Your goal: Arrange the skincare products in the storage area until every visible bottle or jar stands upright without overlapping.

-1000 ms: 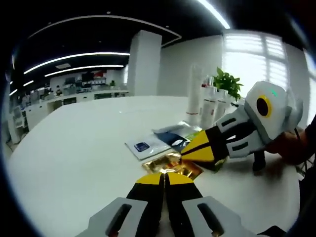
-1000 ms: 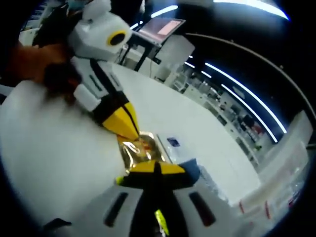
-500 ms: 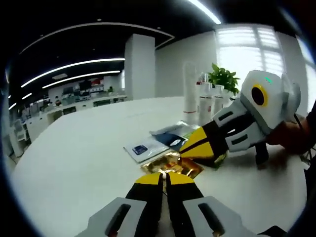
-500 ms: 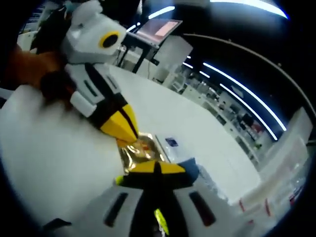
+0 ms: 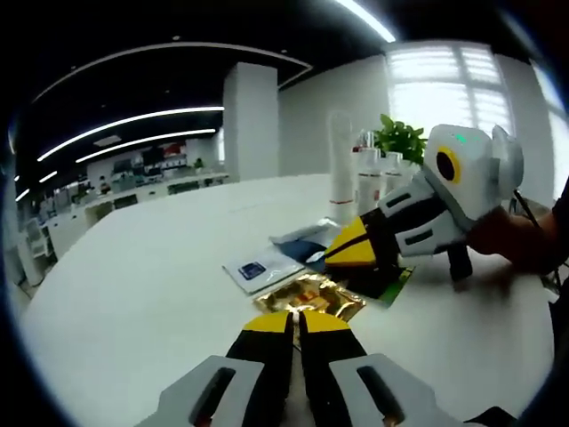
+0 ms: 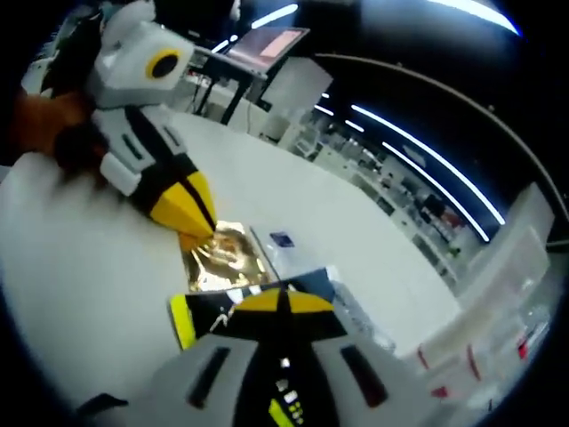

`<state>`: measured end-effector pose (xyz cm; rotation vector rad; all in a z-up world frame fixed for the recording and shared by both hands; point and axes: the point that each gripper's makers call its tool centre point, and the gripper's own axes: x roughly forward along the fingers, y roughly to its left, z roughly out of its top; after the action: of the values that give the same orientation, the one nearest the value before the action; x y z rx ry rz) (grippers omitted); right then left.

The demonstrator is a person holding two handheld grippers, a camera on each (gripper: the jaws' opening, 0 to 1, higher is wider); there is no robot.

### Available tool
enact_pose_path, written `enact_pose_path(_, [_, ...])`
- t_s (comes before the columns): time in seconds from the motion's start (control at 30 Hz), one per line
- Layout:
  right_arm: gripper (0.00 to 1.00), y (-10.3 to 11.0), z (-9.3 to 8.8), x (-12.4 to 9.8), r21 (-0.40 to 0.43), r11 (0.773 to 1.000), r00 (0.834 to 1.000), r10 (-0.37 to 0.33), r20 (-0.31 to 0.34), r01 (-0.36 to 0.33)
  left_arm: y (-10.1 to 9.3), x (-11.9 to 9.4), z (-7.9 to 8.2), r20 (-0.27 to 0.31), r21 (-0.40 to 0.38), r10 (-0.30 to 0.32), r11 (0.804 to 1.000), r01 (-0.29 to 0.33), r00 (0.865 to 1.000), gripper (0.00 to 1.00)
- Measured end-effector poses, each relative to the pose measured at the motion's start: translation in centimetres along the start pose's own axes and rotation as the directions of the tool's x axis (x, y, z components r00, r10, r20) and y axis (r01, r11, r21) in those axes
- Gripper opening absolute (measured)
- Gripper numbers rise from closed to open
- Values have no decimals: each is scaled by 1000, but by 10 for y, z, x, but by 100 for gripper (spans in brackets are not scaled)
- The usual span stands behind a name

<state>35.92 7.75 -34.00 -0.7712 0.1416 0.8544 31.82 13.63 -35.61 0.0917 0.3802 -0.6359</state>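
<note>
A crinkled gold foil sachet (image 5: 311, 294) lies on the white table (image 5: 133, 285). My left gripper (image 5: 298, 314) is shut with its tips at the sachet's near edge. From the right, my right gripper (image 5: 342, 253) is shut on a dark sachet with a green edge (image 5: 387, 283), held just beside the gold one. In the right gripper view, my right gripper (image 6: 280, 298) clamps that dark sachet (image 6: 200, 316). Beyond it, the left gripper (image 6: 194, 229) pinches the gold sachet (image 6: 222, 260). Tall white bottles (image 5: 342, 169) stand upright at the back.
A white sachet with a blue square (image 5: 260, 267) and a blue sachet (image 5: 313, 242) lie flat behind the gold one. A potted plant (image 5: 400, 142) stands behind the bottles. A person's hand (image 5: 520, 245) holds the right gripper. An open laptop (image 6: 267, 44) stands beyond the table.
My right gripper has drawn back from the gold sachet, taking the dark green-edged sachet with it. The left gripper has stayed shut at the gold sachet.
</note>
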Motion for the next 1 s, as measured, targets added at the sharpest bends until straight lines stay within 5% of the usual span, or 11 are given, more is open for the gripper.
enact_pose_path(0.7, [0,-15,-15,-8,76,997,998,-24,-52,28,1,-1,2,13,13,11,1000,-11,1000,2])
enact_pose_path(1.0, [0,16,18,-29,100,987,985,115,129,-128,2,-4,6,37,9,15,1000,-15,999,2])
